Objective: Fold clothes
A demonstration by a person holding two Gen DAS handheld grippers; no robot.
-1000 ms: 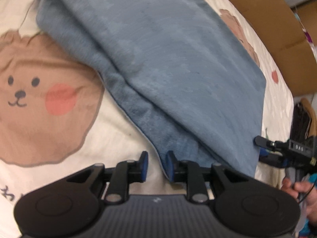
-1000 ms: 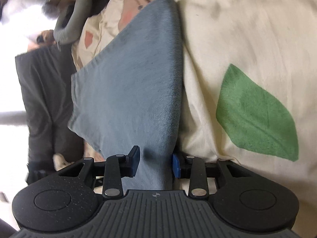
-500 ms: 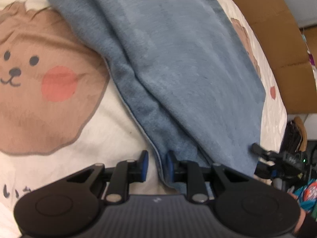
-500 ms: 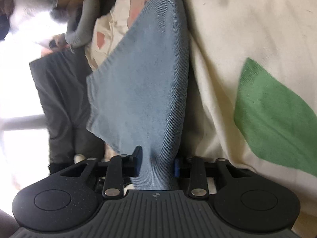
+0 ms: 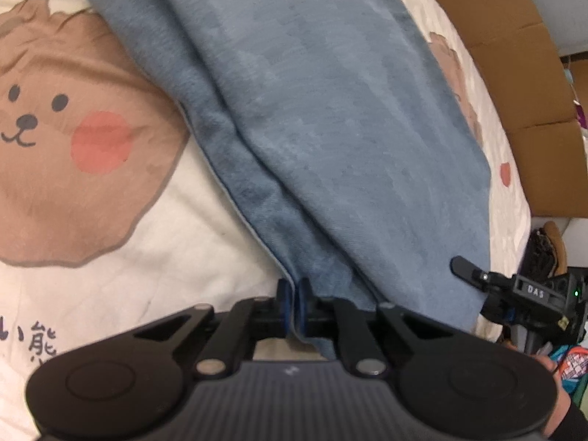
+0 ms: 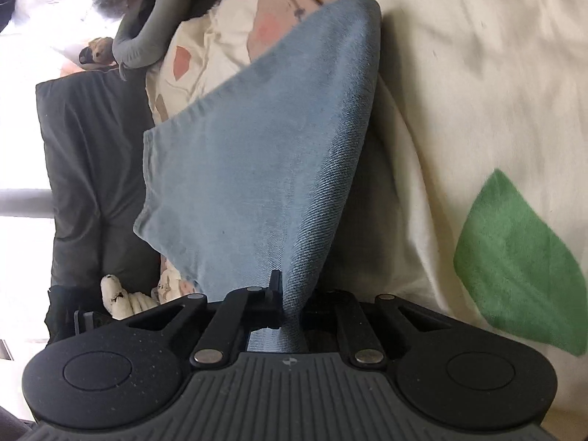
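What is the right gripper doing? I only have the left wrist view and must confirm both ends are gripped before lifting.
Observer: The right gripper is shut on the blue garment, cloth pinched between its fingers.
Operator: Is that end off the bed?
Observer: Yes, the cloth rises from the bedsheet toward the jaws, casting a shadow beneath.
Operator: Anything beside it?
Observer: A green leaf print lies on the sheet to its right, clear of the cloth.
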